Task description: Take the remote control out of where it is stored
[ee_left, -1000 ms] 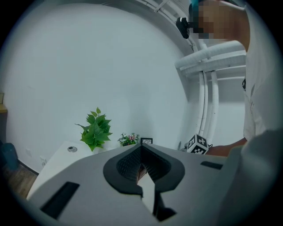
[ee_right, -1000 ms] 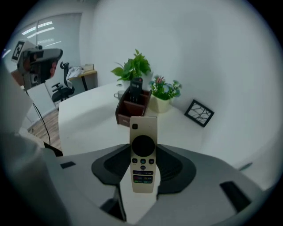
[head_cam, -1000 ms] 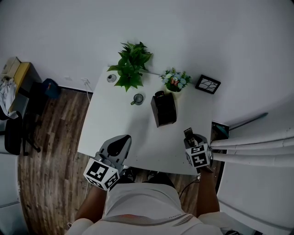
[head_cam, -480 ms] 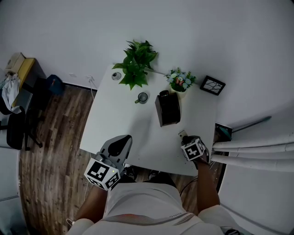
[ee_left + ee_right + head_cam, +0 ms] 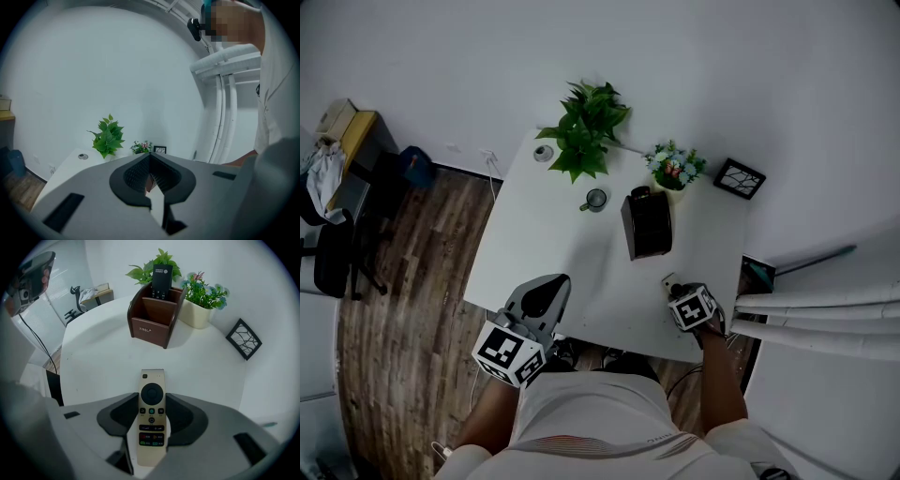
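The right gripper [image 5: 152, 404] is clenched on the remote control [image 5: 152, 383]. Its two dark jaws press on the long sides of the gold-coloured body, about at the middle of the buttons, and the far end with the round pad sticks out ahead of the jaws. The remote control is out of the storage. It is low above the near right part of the white table [image 5: 98, 352], in front of the brown wooden organizer [image 5: 151, 320] and well apart from it. I cannot tell if it already touches the table top.

In the rear compartment of the organizer a second, black remote [image 5: 161, 280] stands upright; the front compartment looks empty. Just beside the organizer, on its right, is a pot of small flowers [image 5: 202, 298]. Further right a black picture frame [image 5: 243, 339] stands near the table edge. A green plant [image 5: 586, 127] is at the far side of the table and a small mug [image 5: 595, 199] is to the left of the organizer.

The left gripper [image 5: 150, 159] is at the near left edge of the table, pointing almost level. Its jaws are pressed together with nothing between them.
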Motion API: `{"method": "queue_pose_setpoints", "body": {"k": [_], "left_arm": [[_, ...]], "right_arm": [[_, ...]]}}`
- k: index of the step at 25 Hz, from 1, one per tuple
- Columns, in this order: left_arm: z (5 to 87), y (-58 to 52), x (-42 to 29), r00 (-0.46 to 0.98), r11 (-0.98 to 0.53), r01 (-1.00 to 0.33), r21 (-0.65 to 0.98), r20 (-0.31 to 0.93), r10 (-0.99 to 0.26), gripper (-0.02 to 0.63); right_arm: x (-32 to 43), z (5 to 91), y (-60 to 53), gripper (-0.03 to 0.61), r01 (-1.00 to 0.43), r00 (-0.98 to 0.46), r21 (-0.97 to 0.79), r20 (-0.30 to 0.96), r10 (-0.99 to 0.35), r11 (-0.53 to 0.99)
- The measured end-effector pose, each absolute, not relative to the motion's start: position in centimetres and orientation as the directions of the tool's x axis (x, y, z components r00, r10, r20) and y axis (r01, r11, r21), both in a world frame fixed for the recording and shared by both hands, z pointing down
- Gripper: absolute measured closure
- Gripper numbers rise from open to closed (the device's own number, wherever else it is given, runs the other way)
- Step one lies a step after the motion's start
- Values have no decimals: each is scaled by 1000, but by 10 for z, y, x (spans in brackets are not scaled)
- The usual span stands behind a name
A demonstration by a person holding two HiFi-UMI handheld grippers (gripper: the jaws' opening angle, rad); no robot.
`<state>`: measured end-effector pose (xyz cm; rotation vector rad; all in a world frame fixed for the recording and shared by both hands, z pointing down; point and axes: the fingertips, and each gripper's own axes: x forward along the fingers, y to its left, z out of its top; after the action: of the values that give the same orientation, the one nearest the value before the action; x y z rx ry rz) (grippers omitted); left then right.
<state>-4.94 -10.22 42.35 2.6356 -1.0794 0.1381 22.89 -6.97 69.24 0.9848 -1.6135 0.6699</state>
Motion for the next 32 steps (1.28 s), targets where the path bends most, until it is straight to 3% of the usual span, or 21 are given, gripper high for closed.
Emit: {"method": "queue_pose_setpoints", "body": {"k": [5,8,11,19,26,32], "left_arm": [[421,-104,-46,725,-689,-689,226,192,-662,606],[418,-105,-42,736,-701,-677,224,186,-651,606],[415,-105,-38,749,-715,-662,225,174,-639,606],[405,-108,-25,778,-753,-628,195,151,-610,606],[387,-115,-26,771,-753,-637,166,102,-629,606],[381,-118,-26,774,-758,-633,159,93,-626,606]], "right_arm": [[228,681,-76,391,-871,-99,78,939,-329,486],[224,655,-87,391,-891,-165,56,884,-436,450],[213,609,-99,394,-908,-247,23,778,-578,419],[188,482,-110,514,-935,-328,-10,410,-851,355],[167,407,-104,560,-940,-339,-10,161,-927,342],[159,386,-103,563,-937,-347,-7,98,-933,348]]}}
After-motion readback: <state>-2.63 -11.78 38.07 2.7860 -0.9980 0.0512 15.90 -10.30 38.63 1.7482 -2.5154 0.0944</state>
